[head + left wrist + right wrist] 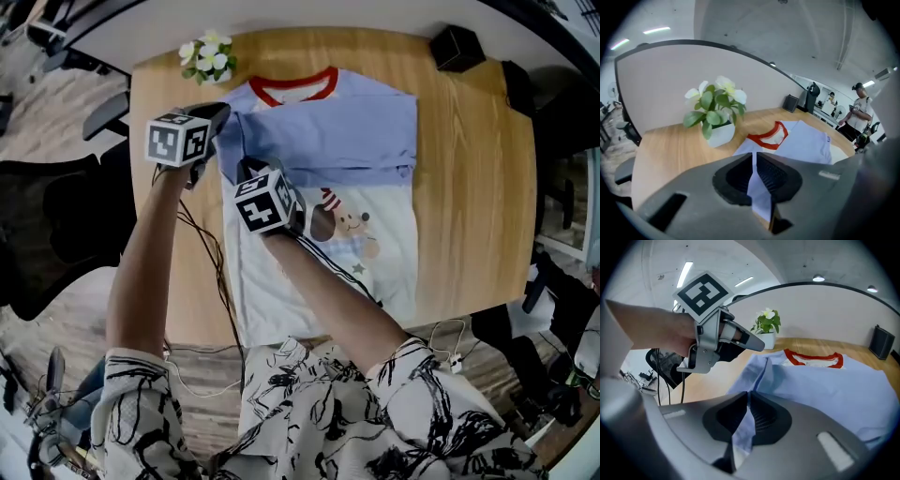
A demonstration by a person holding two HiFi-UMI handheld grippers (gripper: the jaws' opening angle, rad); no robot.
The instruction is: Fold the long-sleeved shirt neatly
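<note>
The left tool (754,161) and right tool (749,398) each pinch the shirt (328,131) fabric.

The person wears a white top (319,412) with black scribbles, while the grey left tongs (221,116) and right tongs (249,170) each bear a black-and-white marker cube (178,139), trailing black cables (218,262).

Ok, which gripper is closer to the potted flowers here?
Left. The left gripper pinches the shirt at its edge, just in front of the potted flowers. The right gripper grips the same edge farther back from them.
</note>
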